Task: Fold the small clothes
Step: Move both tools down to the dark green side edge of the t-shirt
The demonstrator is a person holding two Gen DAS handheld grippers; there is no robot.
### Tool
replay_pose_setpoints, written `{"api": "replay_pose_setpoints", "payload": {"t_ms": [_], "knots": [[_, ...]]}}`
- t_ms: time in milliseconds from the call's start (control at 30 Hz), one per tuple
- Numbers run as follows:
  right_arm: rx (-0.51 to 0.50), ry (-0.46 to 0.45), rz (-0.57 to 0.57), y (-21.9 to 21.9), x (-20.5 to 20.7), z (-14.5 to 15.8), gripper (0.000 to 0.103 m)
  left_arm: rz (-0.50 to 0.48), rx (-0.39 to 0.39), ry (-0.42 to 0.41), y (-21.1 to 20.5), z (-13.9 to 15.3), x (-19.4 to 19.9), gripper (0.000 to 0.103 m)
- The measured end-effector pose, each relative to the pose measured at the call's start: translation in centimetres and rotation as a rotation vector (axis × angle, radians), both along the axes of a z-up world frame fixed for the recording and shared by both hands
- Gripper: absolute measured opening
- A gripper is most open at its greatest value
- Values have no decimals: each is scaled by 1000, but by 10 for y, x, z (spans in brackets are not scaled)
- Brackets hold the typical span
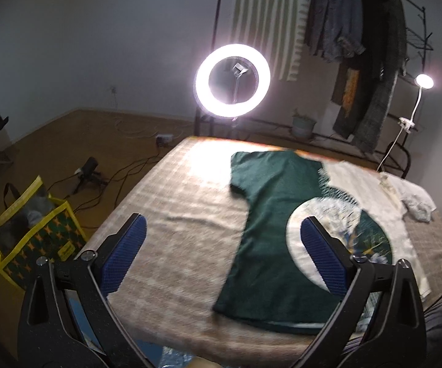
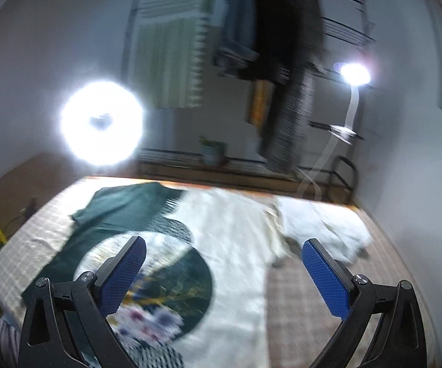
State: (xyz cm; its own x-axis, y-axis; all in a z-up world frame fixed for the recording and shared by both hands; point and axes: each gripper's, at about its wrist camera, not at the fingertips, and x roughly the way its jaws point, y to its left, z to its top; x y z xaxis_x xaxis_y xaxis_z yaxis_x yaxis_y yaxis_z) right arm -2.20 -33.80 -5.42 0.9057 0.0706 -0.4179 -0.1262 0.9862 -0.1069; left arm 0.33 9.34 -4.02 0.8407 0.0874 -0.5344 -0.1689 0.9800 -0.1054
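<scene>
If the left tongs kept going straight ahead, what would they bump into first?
Probably the checked cloth covering the table, just left of the green and white T-shirt. The left tongs are open and empty; depth is unclear.

Ahead of your grippers you have a bed (image 1: pixel 172 202) with a checked beige cover. On it a green and white T-shirt (image 1: pixel 270 214) lies spread flat, and beyond it, to the right, a crumpled white garment (image 1: pixel 414 199).

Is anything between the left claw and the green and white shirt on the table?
Nothing visible. The left claw hovers open right over the shirt, which lies flat on the table; only air separates them.
</scene>
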Motion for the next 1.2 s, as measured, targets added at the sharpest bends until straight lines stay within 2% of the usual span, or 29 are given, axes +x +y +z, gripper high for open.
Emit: {"api": "replay_pose_setpoints", "payload": {"t_ms": [67,300,433,533,667,800,900,1067,1200], "knots": [[7,23,43,15,16,5,103,-4,-18,34,8,-13,1,98],[22,86,195,76,60,19,97,-58,-136,182,23,-70,8,81],[44,137,270,110,81,21,97,-102,-191,238,19,-93,13,75],[54,177,306,135,102,22,92,-128,-215,270,16,-109,17,68],[64,227,346,169,131,20,91,-136,-246,306,18,-127,23,60],[90,309,374,208,171,11,86,-153,-271,326,21,-141,30,53],[123,373,389,235,202,1,83,-177,-284,331,21,-148,36,51],[116,431,400,279,248,-20,82,-228,-224,336,11,-154,47,50],[112,497,402,313,290,-47,82,-255,-237,345,10,-159,55,42]]}}
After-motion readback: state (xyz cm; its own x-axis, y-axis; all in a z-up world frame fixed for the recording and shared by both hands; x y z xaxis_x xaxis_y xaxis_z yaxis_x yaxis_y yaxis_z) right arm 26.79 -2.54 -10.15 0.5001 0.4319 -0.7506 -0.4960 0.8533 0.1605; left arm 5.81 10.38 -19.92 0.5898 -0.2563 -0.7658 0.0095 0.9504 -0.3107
